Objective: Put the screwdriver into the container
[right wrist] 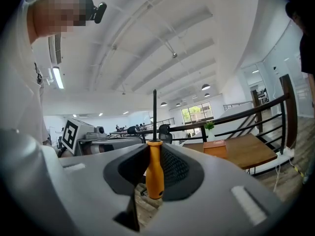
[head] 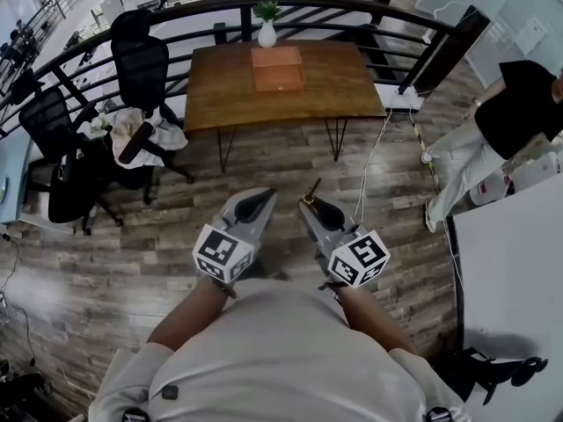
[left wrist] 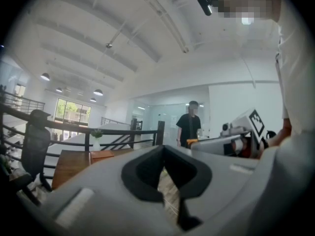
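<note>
Orange-handled, the screwdriver (right wrist: 154,170) is clamped between the pads of the right gripper (right wrist: 153,146), a little right of centre in the head view, so the pick-up looks done. The carry and the drop are yet to come. The container (head: 276,70), a brown open box, sits on the wooden table (head: 220,86) in the upper middle of the head view, well apart from both tools across bare plank floor. In the right gripper view the screwdriver's long axis runs upright along the jaws, with the handle low between the pads and the thin dark shaft rising past the tips toward the top of the frame. In the head view the shaft pokes up and slightly right, roughly toward the table. The left gripper (left wrist: 164,149), just left of centre there, has its jaws together on nothing.
</note>
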